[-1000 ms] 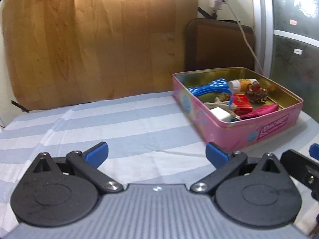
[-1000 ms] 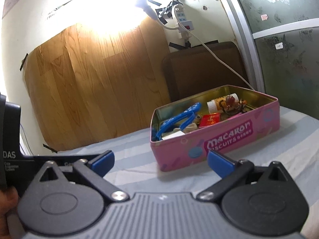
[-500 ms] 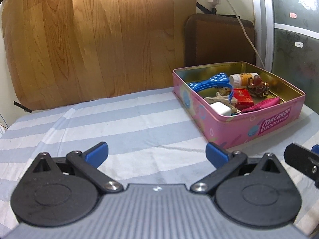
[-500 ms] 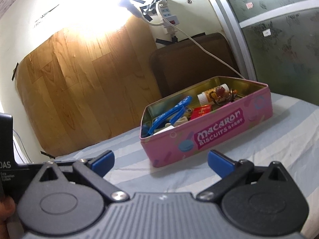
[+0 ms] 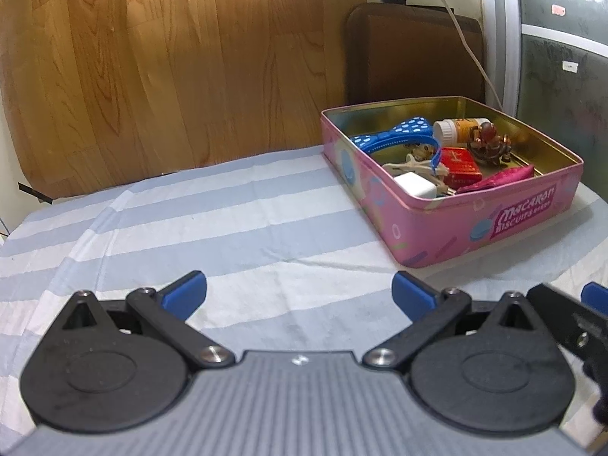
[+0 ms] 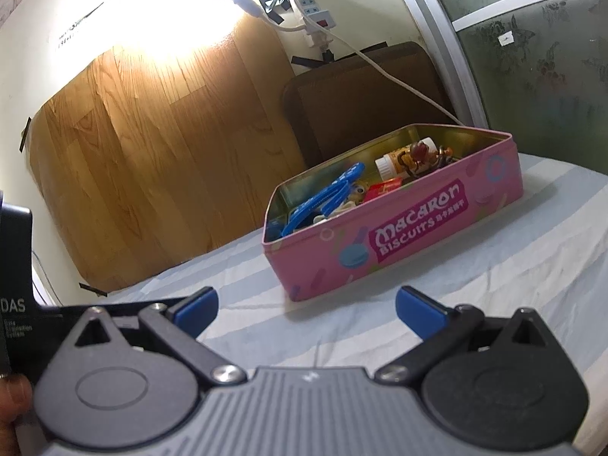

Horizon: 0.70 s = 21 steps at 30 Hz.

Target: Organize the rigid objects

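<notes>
Tin full, both grippers empty and pulled back

The tin (image 5: 490, 224) sits on the striped cloth (image 5: 228, 228), with the bow, bottle, red box and other things inside. Nothing lies loose on the cloth, so the sorting looks almost done. Your left gripper (image 5: 299, 292) and right gripper (image 6: 306, 307) are both spread wide and hold nothing. Compared with a second ago, the tin looks a little farther away; you have drawn back.

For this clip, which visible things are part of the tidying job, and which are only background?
Part of the job: pink biscuit tin, blue dotted bow, pill bottle, red box, white charger, both open grippers, left and right.

Background: striped cloth, wood panel, power strip, brown cushion.
</notes>
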Motion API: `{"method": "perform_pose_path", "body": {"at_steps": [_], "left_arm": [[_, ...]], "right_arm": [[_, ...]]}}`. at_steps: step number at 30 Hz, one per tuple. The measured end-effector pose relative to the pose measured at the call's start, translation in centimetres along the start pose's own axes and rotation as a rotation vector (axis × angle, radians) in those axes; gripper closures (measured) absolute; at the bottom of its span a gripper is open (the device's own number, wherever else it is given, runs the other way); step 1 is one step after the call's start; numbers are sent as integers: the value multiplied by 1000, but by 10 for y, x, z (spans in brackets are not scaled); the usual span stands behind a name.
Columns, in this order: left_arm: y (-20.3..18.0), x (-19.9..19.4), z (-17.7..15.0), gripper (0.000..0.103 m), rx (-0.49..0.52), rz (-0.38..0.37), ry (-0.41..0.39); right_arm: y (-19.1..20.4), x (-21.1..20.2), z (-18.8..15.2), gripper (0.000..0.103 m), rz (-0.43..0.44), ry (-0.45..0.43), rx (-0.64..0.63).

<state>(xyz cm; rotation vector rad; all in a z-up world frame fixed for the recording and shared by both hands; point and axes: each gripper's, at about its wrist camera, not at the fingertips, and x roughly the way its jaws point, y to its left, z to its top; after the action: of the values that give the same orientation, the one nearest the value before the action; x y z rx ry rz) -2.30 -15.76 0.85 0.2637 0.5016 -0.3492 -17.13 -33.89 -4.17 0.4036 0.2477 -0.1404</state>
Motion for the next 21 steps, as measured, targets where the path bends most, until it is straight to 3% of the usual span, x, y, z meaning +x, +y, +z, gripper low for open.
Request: {"method": "perform_pose_path", "body": {"at_steps": [15, 21], "left_arm": [[3, 4, -3, 0, -9, 1, 16], [4, 3, -4, 0, -17, -30, 7]], "right_arm": [[1, 3, -5, 0, 4, 17, 0], [2, 3, -6, 0, 4, 20, -4]]}}
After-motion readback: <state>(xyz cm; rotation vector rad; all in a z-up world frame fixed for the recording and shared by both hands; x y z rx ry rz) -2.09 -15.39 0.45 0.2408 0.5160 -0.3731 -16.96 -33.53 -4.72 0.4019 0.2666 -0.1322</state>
